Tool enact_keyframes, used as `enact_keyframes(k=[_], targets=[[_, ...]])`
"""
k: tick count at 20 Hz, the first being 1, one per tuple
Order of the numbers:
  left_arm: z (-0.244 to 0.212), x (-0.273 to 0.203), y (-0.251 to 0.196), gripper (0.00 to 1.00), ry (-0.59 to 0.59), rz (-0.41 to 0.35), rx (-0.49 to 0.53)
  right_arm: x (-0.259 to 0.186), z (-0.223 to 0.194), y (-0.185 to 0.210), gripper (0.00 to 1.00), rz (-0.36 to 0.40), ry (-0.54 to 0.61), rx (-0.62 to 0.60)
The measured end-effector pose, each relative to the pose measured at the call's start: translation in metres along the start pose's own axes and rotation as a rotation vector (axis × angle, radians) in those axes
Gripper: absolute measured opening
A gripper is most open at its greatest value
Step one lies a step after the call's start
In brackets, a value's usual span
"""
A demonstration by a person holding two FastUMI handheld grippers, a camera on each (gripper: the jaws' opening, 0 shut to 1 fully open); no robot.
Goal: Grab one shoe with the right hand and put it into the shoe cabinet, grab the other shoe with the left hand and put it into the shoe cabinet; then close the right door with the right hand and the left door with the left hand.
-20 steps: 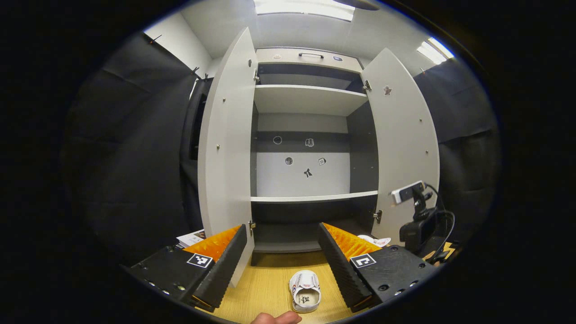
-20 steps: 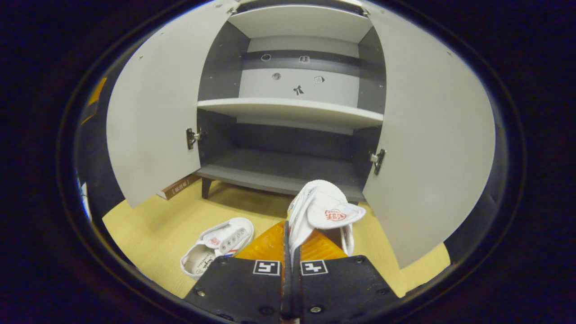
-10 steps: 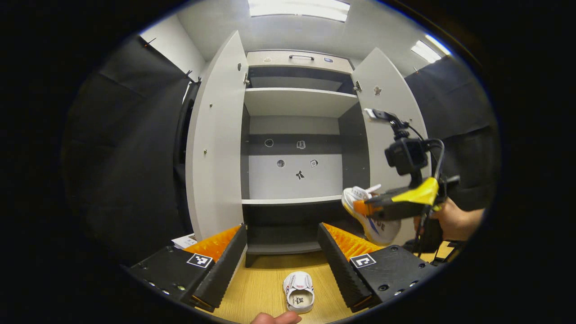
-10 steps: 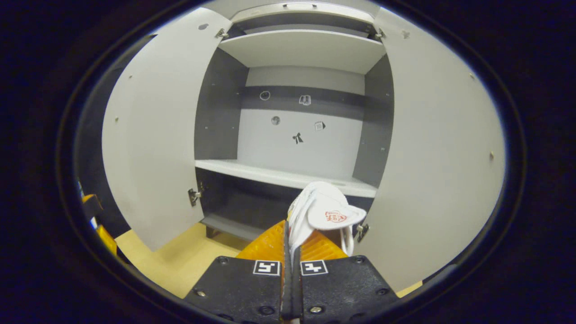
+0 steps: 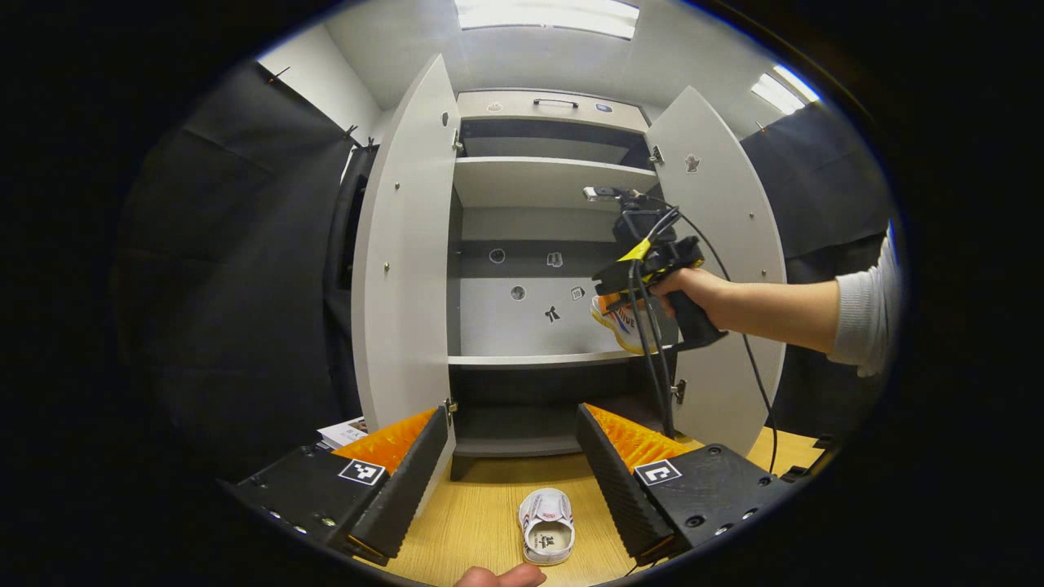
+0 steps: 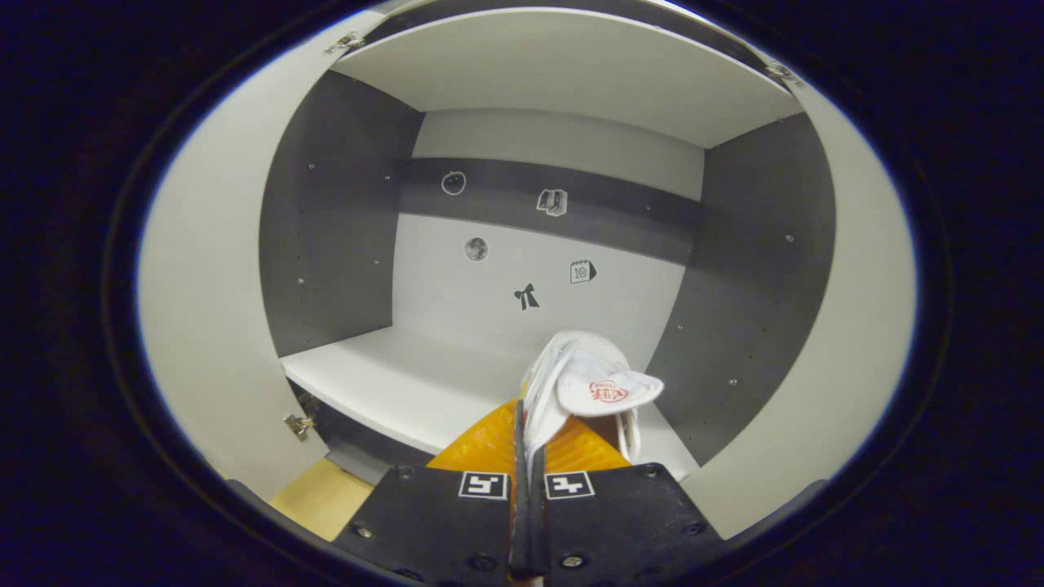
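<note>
Cabinet point(image 6: 522, 383) shelf; fingers point(image 6: 563, 448) pinching shoe point(image 6: 583, 383)

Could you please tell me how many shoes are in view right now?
2. One shoe is pinched in the right gripper above the middle shelf; the other shoe lies on the floor before the cabinet.

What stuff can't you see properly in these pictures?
- Held shoe, right gripper view: its back half is hidden between the right tongs.
- Same shoe, left gripper view: hand and cables cover most of it.
- Floor shoe: its logo is too small to read.
- Stickers on the cabinet's back wall: too small to make out detail.
</note>
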State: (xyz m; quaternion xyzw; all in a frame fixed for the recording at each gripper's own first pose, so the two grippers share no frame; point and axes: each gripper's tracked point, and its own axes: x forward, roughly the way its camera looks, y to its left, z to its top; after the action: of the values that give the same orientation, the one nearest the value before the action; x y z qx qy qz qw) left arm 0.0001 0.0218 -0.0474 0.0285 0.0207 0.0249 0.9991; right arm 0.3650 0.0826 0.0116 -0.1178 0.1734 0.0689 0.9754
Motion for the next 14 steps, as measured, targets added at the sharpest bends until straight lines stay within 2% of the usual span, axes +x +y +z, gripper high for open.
enact_keyframes(k=[7,14], targets=[[-0.002,0.004,0.018,0.95,-0.005,0.046,-0.005,0.072,-0.003,-0.003,0.04,-0.022,0.162,0.011],[-0.009,0.008,0.032,0.95,0.010,0.073,-0.003,0.094,-0.020,-0.003,0.04,-0.027,0.311,-0.006]])
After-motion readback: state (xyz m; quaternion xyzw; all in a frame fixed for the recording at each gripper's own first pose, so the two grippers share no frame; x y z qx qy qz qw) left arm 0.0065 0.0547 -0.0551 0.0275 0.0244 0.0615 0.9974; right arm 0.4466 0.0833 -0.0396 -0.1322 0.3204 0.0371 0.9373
